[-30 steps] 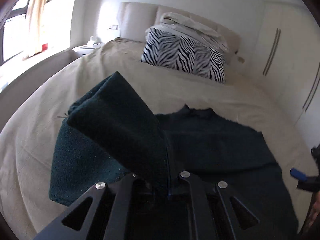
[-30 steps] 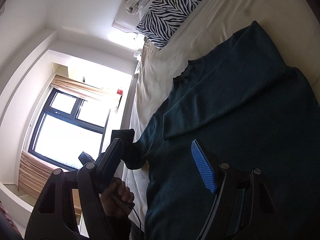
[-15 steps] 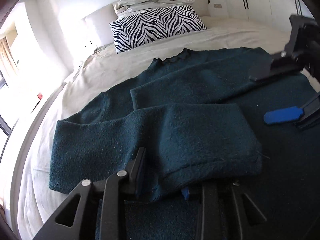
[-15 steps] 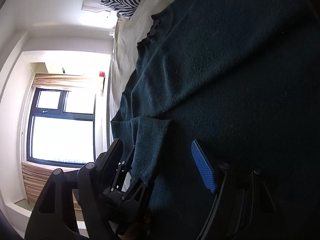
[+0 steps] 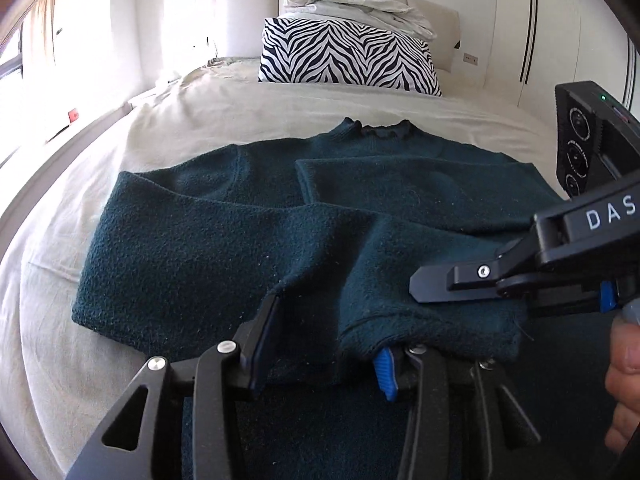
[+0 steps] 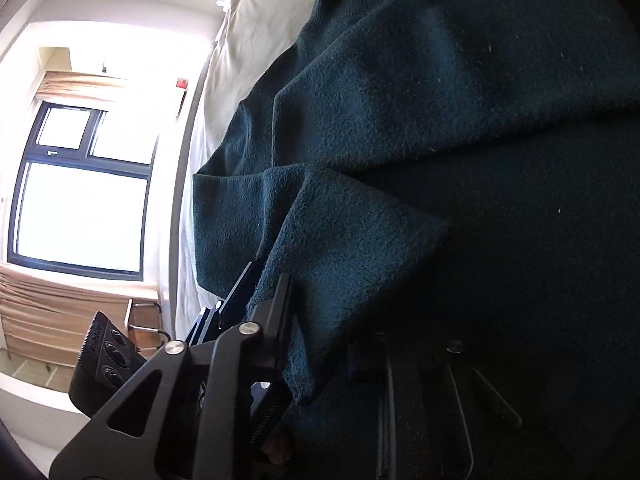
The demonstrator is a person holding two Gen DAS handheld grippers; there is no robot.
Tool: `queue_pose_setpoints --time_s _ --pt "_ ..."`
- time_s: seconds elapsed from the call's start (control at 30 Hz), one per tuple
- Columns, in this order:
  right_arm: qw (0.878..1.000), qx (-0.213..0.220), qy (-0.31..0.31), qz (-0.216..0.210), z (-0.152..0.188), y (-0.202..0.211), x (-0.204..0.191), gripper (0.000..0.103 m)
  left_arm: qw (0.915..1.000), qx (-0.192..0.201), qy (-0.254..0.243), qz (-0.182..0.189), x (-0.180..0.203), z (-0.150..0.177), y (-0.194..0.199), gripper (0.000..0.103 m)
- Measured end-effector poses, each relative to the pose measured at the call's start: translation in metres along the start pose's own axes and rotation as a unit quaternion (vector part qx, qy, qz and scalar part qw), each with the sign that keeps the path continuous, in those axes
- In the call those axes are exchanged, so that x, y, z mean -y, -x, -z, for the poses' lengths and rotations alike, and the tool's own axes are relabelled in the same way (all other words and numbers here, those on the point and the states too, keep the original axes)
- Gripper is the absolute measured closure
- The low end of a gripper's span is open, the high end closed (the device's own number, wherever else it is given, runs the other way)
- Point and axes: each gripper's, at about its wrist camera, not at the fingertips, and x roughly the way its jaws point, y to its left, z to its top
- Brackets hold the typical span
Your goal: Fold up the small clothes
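— Where is the sweater lying?

— It is lying flat on the bed, neck toward the zebra pillow, with both sleeves folded across the chest.

— What is the left gripper doing?

— Its fingers are standing spread apart, and the cuff of the near sleeve is draping over the blue-padded one.

— And the right gripper?

— It is reaching in over that same sleeve. In its own view, the sweater is covering one finger, so I cannot tell whether it is pinching.
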Motion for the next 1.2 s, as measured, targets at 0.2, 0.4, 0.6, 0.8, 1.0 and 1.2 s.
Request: queue_pose_setpoints --time_s 0.2,0.4,0.6,0.8,1.0,1.2 --pt "0.988 0.064 0.130 0.058 -0.021 0.044 -0.065 0.096 0.9968 0.044 0.065 0.016 -0.024 0.010 0.031 0.041" --pt "0.970 0.128 0.189 0.087 -0.058 0.099 -0.096 0.096 0.9937 0.031 0.106 0.023 -0.042 0.023 0.032 0.041" --pt "0.970 0.139 0.137 0.147 -0.104 0.118 -0.035 0.096 0.9937 0.022 0.108 0.023 -0.044 0.029 0.026 0.041" --pt "0.975 0.134 0.041 0.173 -0.116 0.115 0.066 0.096 0.9942 0.022 0.103 0.020 -0.042 0.028 0.022 0.041" --pt "0.976 0.134 0.040 0.168 -0.111 0.111 0.079 0.096 0.9895 0.027 0.137 0.035 -0.053 0.019 0.030 0.041" --pt "0.972 0.127 0.077 0.184 -0.107 0.108 0.056 0.096 0.9804 0.056 0.184 0.044 -0.082 -0.020 0.038 0.041"
